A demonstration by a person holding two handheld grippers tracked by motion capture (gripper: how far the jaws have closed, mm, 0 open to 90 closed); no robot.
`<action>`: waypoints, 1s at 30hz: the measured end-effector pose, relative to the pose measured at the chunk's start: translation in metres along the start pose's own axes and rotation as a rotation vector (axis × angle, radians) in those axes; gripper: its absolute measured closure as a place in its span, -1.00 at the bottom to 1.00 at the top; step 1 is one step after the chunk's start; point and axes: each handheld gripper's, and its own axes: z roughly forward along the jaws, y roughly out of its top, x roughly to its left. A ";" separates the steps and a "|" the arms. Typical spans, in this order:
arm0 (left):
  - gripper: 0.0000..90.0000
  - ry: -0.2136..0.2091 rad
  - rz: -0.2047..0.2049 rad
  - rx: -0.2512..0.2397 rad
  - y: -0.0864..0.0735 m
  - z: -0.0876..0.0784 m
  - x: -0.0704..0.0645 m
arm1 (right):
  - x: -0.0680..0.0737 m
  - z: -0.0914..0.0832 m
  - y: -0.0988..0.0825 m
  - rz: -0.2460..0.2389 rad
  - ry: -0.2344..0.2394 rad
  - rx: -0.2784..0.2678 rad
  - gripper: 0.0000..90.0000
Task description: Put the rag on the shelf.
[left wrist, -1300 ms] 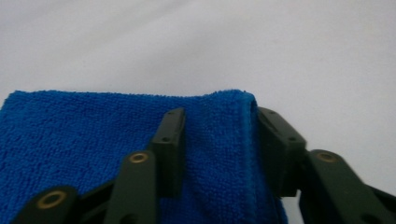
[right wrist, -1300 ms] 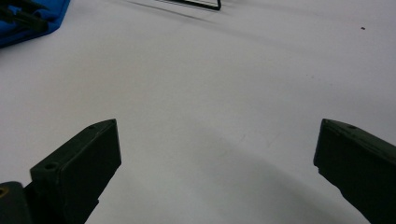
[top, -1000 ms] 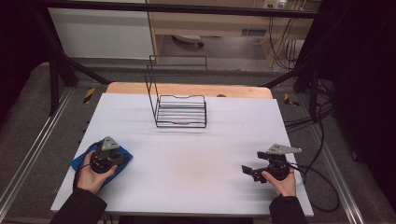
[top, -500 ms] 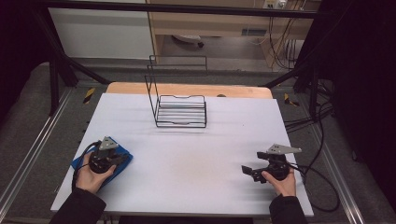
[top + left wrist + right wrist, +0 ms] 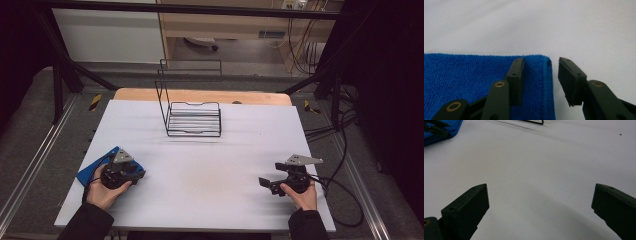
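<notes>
From the high view, the left gripper (image 5: 131, 172) sits over a folded blue terry cloth (image 5: 91, 170) at the near left corner of the white table (image 5: 210, 165), while the right gripper (image 5: 267, 183) rests low at the near right, well apart from it; a black wire rack (image 5: 194, 117) stands at the far middle. In the left gripper view, the jaws have just been opening and stand parted, the cloth's folded edge (image 5: 541, 75) lying between them, one pad touching it, the other clear. In the right gripper view, the jaws gape wide over bare tabletop, the blue cloth (image 5: 441, 131) far off.
</notes>
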 end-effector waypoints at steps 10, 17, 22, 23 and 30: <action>0.56 0.058 0.003 0.036 0.004 0.010 -0.001 | 0.000 0.000 0.000 0.003 0.002 -0.003 -0.96; 0.84 0.058 -0.038 0.037 0.006 0.008 0.005 | 0.000 0.000 0.000 0.005 0.002 -0.003 -0.96; 0.86 0.045 -0.057 -0.002 0.007 -0.001 0.006 | 0.000 0.000 0.000 0.005 0.003 -0.004 -0.96; 0.86 0.045 -0.057 -0.002 0.007 -0.001 0.006 | 0.000 0.000 0.000 0.006 0.003 -0.003 -0.96; 0.86 -0.019 -0.110 -0.064 0.012 -0.012 0.002 | 0.000 0.001 0.000 0.006 0.004 -0.001 -0.96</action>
